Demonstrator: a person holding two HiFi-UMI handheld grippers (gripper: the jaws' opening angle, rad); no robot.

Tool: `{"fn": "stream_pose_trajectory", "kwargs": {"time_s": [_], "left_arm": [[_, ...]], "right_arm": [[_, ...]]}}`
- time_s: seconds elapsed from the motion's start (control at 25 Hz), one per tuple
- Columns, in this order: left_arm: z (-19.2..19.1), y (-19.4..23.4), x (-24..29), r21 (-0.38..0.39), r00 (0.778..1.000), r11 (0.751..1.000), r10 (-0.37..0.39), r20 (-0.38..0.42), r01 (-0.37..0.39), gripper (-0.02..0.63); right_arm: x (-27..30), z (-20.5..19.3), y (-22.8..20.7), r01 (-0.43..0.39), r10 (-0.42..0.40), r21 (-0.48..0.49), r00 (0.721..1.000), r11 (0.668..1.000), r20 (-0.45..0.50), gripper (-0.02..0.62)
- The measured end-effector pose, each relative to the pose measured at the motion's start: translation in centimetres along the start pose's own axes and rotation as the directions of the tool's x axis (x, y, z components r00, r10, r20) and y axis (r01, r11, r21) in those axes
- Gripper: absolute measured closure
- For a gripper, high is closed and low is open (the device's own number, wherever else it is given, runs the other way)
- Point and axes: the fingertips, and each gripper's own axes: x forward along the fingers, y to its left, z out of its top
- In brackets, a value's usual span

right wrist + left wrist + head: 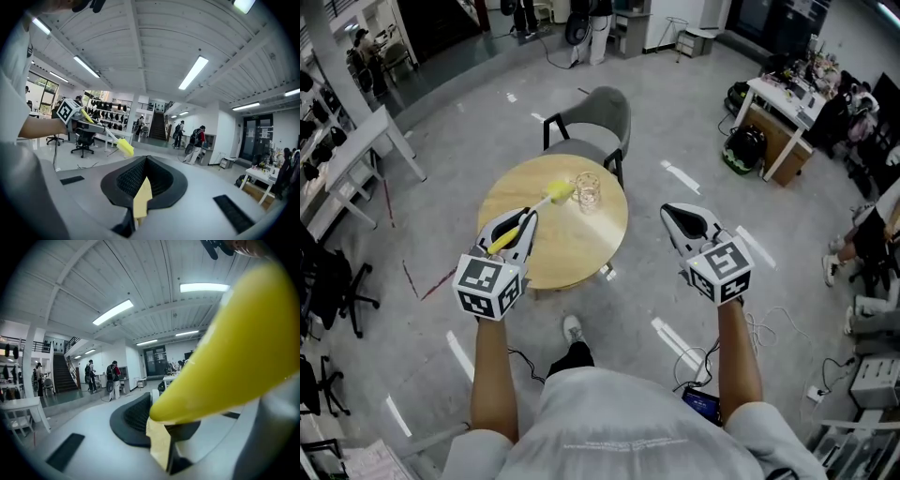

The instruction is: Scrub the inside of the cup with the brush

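A clear glass cup [587,190] stands upright near the middle of the round wooden table [572,248]. My left gripper [523,223] is shut on the yellow handle of a brush [508,234]. Its yellow head [560,192] hangs just left of the cup, outside it. In the left gripper view the handle [234,348] fills the right side above the jaws [164,427]. My right gripper [689,223] is shut and empty, held in the air to the right of the table. The right gripper view shows its closed jaws [146,183], with the brush head [124,146] beyond them.
A grey chair [595,117] stands behind the table. White desks [366,150] and black office chairs [337,281] line the left side. A cluttered desk [787,103] and seated people are at the right. Cables lie on the floor near my feet.
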Motion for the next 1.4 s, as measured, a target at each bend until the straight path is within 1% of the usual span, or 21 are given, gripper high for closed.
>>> {"fn": "stream_pose_trajectory", "kwargs": {"time_s": [0.16, 0.36, 0.6, 0.68, 0.76, 0.84, 0.96, 1.04, 1.16, 1.24, 1.4], "left_arm": [[-0.1, 5.3, 4.0, -0.016, 0.999, 0.999, -0.034, -0.002, 0.034, 0.555], [-0.2, 10.1, 9.1, -0.02, 0.997, 0.997, -0.08, 0.0, 0.08, 0.555], [-2.5, 14.7, 13.7, -0.041, 0.99, 0.99, -0.134, -0.033, 0.133, 0.555], [-3.7, 15.0, 14.9, -0.052, 0.985, 0.986, -0.164, -0.056, 0.161, 0.555], [-5.1, 14.9, 16.0, -0.061, 0.978, 0.98, -0.194, -0.081, 0.19, 0.555], [-6.4, 14.8, 17.0, -0.076, 0.972, 0.976, -0.212, -0.103, 0.205, 0.555], [-8.0, 14.4, 18.5, -0.098, 0.966, 0.973, -0.22, -0.134, 0.208, 0.555], [-8.9, 14.1, 19.6, -0.111, 0.964, 0.974, -0.216, -0.156, 0.2, 0.555], [-10.1, 14.1, 21.3, -0.133, 0.963, 0.977, -0.191, -0.189, 0.168, 0.555], [-10.7, 14.0, 22.5, -0.148, 0.963, 0.979, -0.166, -0.21, 0.137, 0.555], [-11.4, 13.1, 24.2, -0.174, 0.96, 0.982, -0.119, -0.252, 0.076, 0.555]], "right_arm": [[5.3, 1.1, -1.8, 0.026, -0.026, 0.01, 1.0, 1.0, -0.012, 0.568], [11.3, 1.0, -3.9, 0.037, -0.037, 0.003, 0.998, 0.999, -0.049, 0.568], [18.3, -1.3, -5.8, 0.045, -0.042, 0.023, 0.991, 0.999, -0.129, 0.56], [20.2, -2.9, -5.8, 0.03, -0.023, 0.043, 0.986, 0.999, -0.166, 0.537], [21.8, -5.1, -5.4, -0.003, 0.018, 0.074, 0.978, 0.997, -0.208, 0.483], [23.2, -7.6, -4.7, -0.053, 0.079, 0.11, 0.965, 0.993, -0.249, 0.431], [25.0, -11.5, -4.3, -0.137, 0.173, 0.135, 0.936, 0.981, -0.307, 0.333], [26.1, -14.0, -4.3, -0.191, 0.233, 0.152, 0.914, 0.97, -0.332, 0.284], [28.2, -17.4, -4.5, -0.277, 0.33, 0.193, 0.875, 0.941, -0.353, 0.258], [29.5, -19.5, -5.0, -0.323, 0.377, 0.201, 0.849, 0.925, -0.371, 0.242], [32.3, -22.7, -6.8, -0.371, 0.445, 0.258, 0.821, 0.892, -0.358, 0.23]]}}
